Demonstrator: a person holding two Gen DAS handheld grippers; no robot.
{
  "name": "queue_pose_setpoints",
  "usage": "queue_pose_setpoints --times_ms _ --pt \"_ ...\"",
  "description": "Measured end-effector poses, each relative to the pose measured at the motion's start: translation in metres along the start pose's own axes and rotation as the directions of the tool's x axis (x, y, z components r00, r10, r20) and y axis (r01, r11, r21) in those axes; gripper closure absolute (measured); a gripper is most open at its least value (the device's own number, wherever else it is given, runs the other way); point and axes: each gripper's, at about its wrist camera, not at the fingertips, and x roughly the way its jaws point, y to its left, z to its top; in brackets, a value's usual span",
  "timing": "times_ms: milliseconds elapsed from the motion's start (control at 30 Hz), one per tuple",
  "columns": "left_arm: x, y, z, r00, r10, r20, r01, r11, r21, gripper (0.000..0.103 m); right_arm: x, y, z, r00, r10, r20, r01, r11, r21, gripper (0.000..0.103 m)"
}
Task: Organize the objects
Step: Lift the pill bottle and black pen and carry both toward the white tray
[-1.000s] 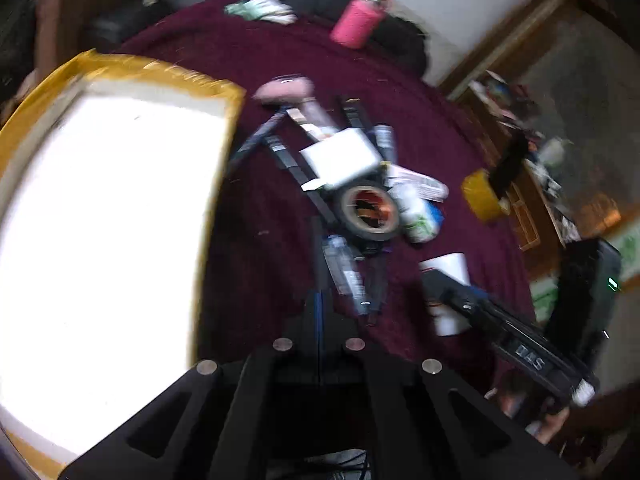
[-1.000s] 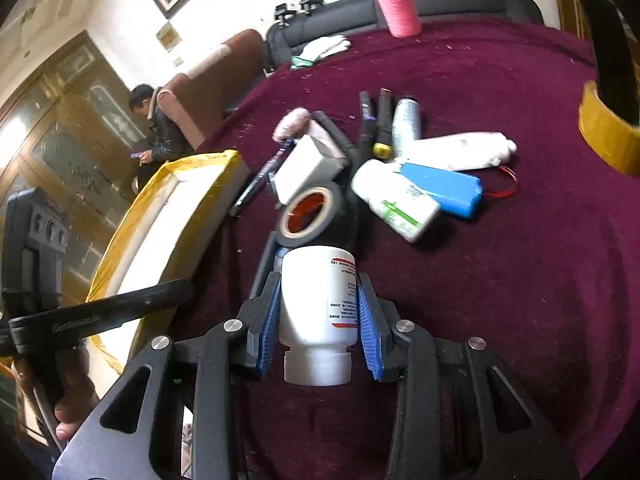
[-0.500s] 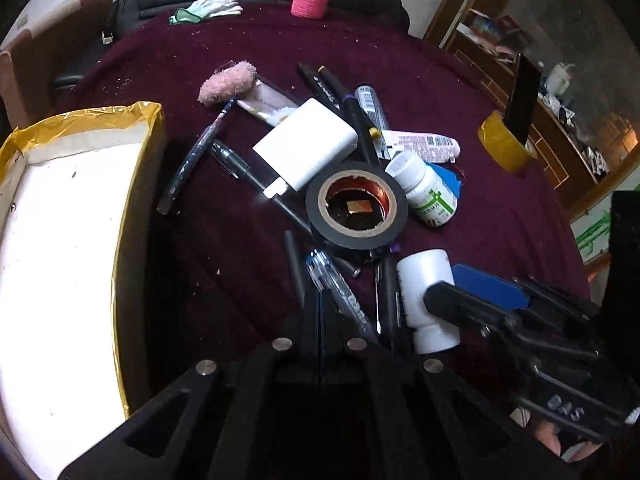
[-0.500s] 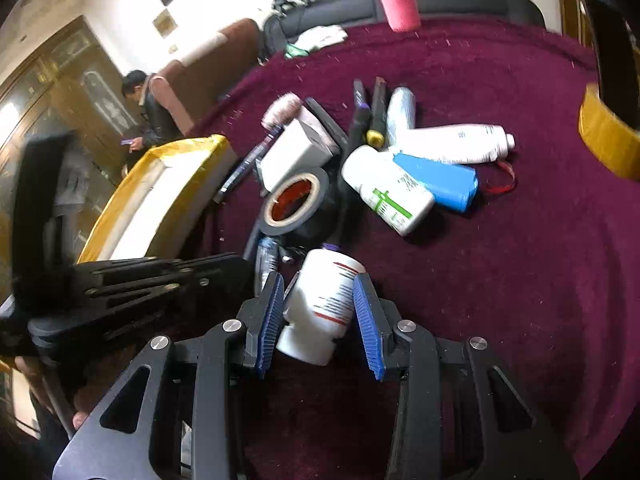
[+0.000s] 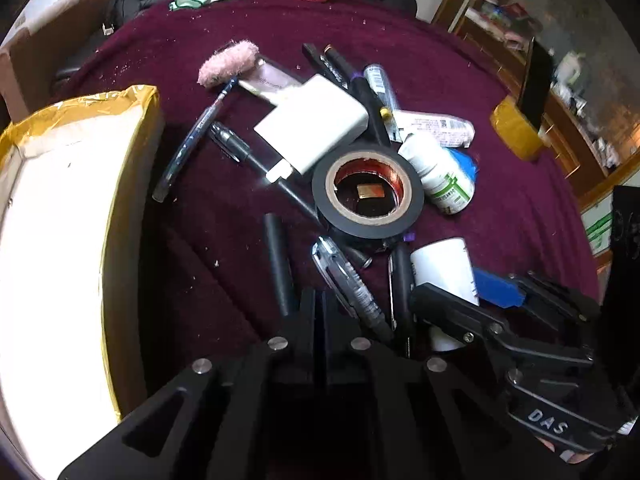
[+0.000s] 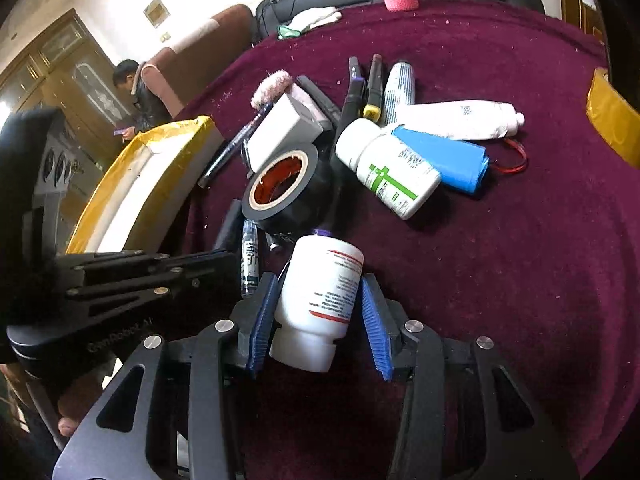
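R gripper [image 6: 318,316] jaws opening w/ white bottle [image 6: 320,300] between; L gripper [image 5: 319,304] shut, empty

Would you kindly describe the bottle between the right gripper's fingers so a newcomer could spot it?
On the maroon cloth, find the black tape roll. Just nearer, the bottle lies between the opening right gripper. Its label is red-edged, unlike the green-cross bottle beyond.

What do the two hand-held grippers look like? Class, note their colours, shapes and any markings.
Both are black, angular frames with cut-out slots and silver round bolt heads. The right gripper has ribbed blue pads lining its jaws and white letters "DAS" on its side. The left gripper has thin black jaws and faint lettering on its body.
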Motion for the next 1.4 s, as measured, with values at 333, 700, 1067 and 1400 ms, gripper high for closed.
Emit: queue_pose_setpoints --times_ms 333,700,1067,1400 --pt "-0.016 0.006 -0.01 0.993 0.041 0.108 -0.034 0.997 -0.072 0.093 -0.001 0.001 0.0 1.0 -0.007 -0.007 0.007 1.0 -0.021 0.061" --pt "-0.014 0.007 -0.004 0.985 0.116 0.127 -0.108 0.992 -0.066 0.06 0.0 0.005 -0.001 1.0 -0.022 -0.005 0.022 0.999 -0.035 0.06" --pt "-0.006 0.001 -0.003 0.989 0.139 0.049 -0.136 0.989 -0.054 0.094 0.002 0.008 0.0 0.999 -0.051 -0.003 0.051 0.998 -0.038 0.06" --pt "-0.009 -0.006 -0.011 0.993 0.099 0.06 -0.097 0.994 -0.046 0.094 -0.004 0.008 -0.005 0.996 -0.091 0.014 0.092 0.995 -0.027 0.067"
